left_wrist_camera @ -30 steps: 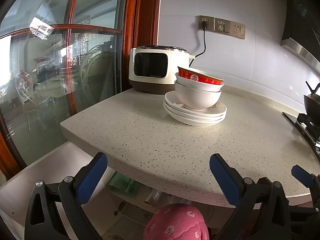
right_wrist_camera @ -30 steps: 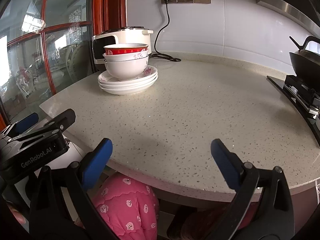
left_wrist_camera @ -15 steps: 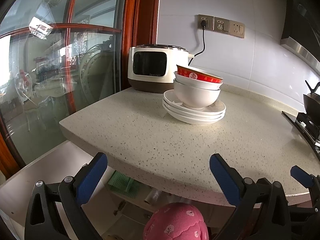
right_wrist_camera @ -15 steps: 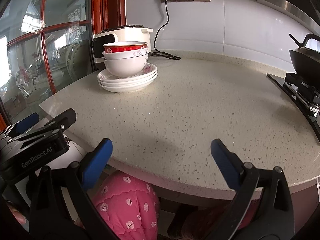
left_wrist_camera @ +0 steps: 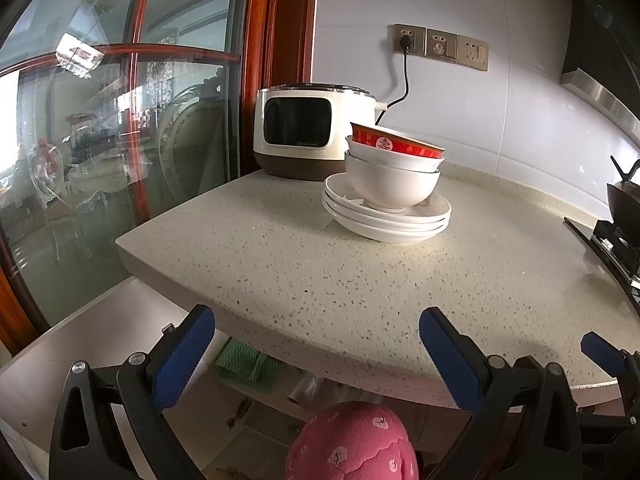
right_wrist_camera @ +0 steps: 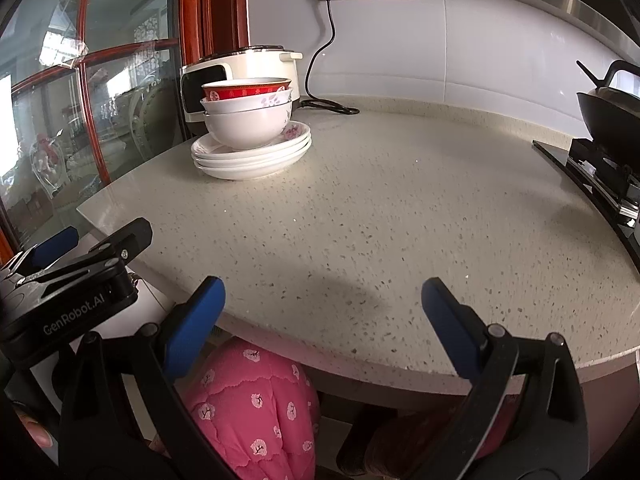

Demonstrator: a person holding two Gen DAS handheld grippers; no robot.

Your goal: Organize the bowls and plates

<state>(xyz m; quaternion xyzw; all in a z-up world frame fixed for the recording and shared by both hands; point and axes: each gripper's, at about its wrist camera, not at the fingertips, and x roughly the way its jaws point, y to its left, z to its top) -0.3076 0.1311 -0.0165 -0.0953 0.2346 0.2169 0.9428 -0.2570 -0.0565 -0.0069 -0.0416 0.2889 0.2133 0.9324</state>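
The left gripper point(left_wrist_camera: 316, 340) and right gripper point(right_wrist_camera: 322, 308) are held spread wide and empty at the near edge of a speckled stone countertop point(right_wrist_camera: 400, 208). Farther back, three nested bowls point(right_wrist_camera: 247, 120) are stacked on three plates point(right_wrist_camera: 252, 158), just before a plugged-in rice cooker point(left_wrist_camera: 304, 132).

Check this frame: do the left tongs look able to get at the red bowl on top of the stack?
Probably yes. The left tongs are open and empty at the counter's near edge, and only bare countertop lies between them and the stack. The red bowl sits uppermost, uncovered; the rice cooker stands behind it.
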